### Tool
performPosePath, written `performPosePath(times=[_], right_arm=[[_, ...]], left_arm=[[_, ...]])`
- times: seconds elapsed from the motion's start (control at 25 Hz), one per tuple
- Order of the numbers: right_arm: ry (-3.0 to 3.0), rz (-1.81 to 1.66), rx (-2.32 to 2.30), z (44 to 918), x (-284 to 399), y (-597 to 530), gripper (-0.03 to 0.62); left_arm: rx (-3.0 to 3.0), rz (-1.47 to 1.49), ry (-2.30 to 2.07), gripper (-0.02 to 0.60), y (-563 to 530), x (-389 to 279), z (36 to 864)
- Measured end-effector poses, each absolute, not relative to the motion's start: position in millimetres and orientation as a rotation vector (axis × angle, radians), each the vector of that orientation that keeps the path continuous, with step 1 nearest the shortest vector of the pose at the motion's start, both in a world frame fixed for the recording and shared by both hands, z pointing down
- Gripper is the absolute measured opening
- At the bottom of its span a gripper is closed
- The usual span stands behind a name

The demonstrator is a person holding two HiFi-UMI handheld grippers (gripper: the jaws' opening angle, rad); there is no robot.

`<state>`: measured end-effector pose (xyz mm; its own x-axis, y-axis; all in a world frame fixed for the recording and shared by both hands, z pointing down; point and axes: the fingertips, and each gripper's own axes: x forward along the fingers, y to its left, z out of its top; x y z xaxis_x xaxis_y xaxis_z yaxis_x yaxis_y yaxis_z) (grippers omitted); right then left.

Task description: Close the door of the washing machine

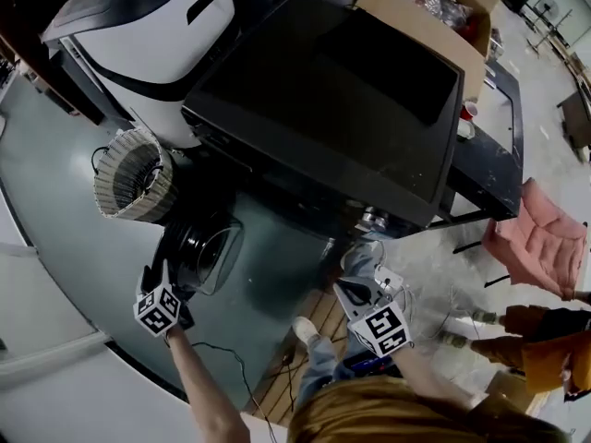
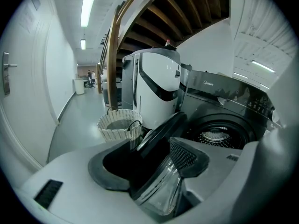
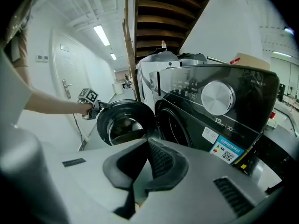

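The dark front-loading washing machine (image 1: pixel 332 90) stands with its round glass door (image 1: pixel 208 247) swung open to the left. My left gripper (image 1: pixel 182 282) is at the door's outer edge. In the left gripper view, the left gripper (image 2: pixel 149 157) has its jaws spread wide. The door's rim (image 2: pixel 159 139) passes between them, and the pads do not press on it. The drum opening (image 2: pixel 217 134) shows behind. My right gripper (image 1: pixel 357 291) hangs in front of the machine, away from the door. In its own view the right gripper (image 3: pixel 147 146) is shut on nothing, facing the door (image 3: pixel 124 122).
A wicker basket (image 1: pixel 134 175) sits on the floor just left of the door. A white appliance (image 1: pixel 152 35) stands behind it. A black cable (image 1: pixel 231 358) trails on the floor. Pink cloth (image 1: pixel 536 238) lies to the right, and a cardboard box (image 1: pixel 434 7) sits behind the machine.
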<state>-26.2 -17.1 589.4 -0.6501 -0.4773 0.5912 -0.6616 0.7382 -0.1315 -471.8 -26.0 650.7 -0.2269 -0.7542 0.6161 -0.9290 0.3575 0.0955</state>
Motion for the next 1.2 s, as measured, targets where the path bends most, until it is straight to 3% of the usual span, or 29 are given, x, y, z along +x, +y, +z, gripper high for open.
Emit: performPosePath(times=[0.6,1.0,1.2], right_arm=[[-2.415,0.501,0.949,575,22,-11,0.012],[-2.450,0.502,1.008,563,35,-17,0.012],[-2.453,0.499,1.041,556,42,-14,0.012]], left_arm=[[1.438,0.459,-2.023,0.270,-11,-431,652],[1.500,0.726,-1.950,0.251,-3,-401,661],[1.515,0.727,-1.920,0.242,-2,-392,661]])
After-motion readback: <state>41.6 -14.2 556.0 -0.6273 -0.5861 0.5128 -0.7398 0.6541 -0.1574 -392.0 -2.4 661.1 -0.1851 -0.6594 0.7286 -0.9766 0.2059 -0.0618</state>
